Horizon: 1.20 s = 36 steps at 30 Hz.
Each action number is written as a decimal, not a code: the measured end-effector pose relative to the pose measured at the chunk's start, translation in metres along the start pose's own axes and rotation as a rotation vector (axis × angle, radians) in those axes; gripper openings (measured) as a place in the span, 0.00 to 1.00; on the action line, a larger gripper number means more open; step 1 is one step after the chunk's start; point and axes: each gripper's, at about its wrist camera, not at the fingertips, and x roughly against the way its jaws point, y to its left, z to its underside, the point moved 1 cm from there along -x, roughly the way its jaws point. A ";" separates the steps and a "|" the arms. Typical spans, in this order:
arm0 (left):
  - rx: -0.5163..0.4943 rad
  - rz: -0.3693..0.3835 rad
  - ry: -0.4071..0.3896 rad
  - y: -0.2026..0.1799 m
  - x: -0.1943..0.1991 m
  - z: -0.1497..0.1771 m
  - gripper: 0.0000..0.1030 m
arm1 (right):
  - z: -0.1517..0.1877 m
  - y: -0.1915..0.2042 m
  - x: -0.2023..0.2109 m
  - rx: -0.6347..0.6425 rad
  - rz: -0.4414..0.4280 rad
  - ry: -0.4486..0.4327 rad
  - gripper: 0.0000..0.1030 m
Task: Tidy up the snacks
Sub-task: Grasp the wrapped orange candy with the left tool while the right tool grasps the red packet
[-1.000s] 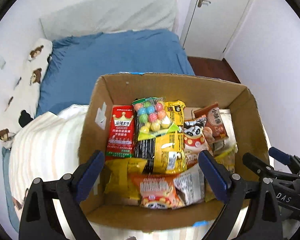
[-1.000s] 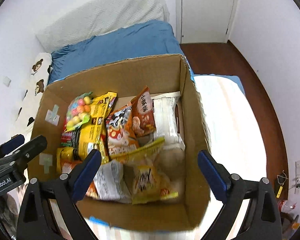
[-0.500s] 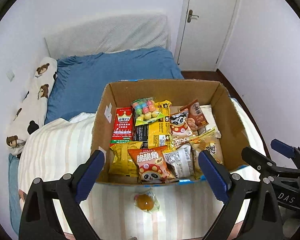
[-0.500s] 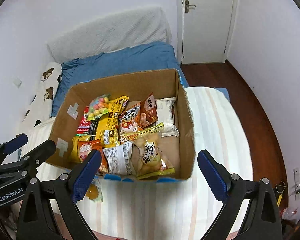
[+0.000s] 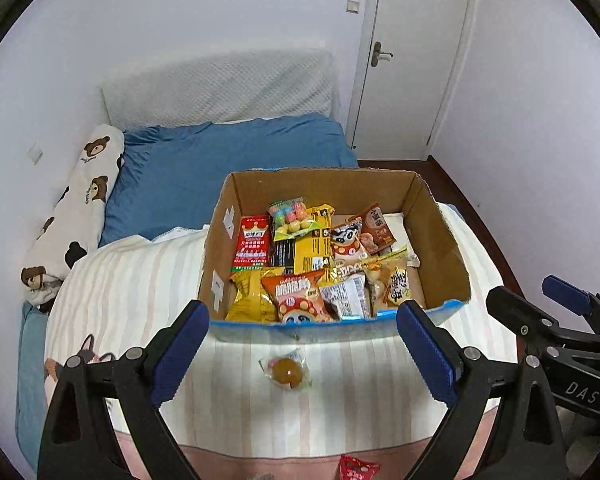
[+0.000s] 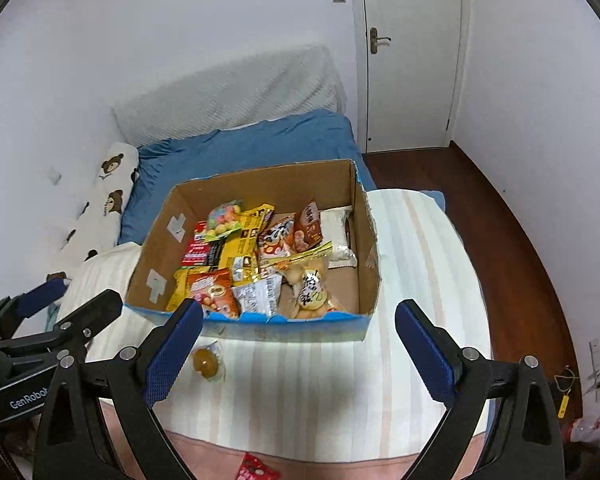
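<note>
**A:** Where's the target relative to the claws?

**B:** Loose wrapped round snack (image 5: 286,372), clear wrapper with an orange-brown disc inside, on the striped bedcover (image 5: 360,396). In the left wrist view it sits lower centre of frame, between the two blue pads and slightly left of the midline of the left gripper (image 5: 302,356). Just below the near wall of the cardboard box (image 5: 440,236), apart from it.

**A:** And from the right side?

**B:** In the right wrist view the same snack is lower left, just beside the left pad of the right gripper (image 6: 298,354), so it's off that claw's axis. My read: the left hand is the better lined-up one.

**A:** Long axis?

**B:** Disc is roughly round; the wrapper runs slightly diagonal, upper left to lower right in the left view. Weak axis, approach angle shouldn't matter much.

**A:** Claw state?

**B:** Both spread wide, nothing between the pads on either.

**A:** Anything else outstanding?

**B:** A red snack packet (image 5: 356,470) at the bottom edge of the frame, on the pink strip below the bedcover, partly cut off. Box is already packed: red carton (image 5: 252,242) left, candy-ball bag (image 5: 292,218) on top, yellow and orange bags front.

**A:** Obstructions?

**B:** Nothing over the snack. Risks as I judge them: box wall close behind it, soft cover under it, and the two grippers sit side by side, so they could crowd each other.
</note>
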 end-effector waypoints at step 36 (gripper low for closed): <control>0.215 -0.093 0.415 0.072 -0.101 0.165 0.93 | 0.245 0.018 -0.148 -0.279 -0.194 0.581 0.38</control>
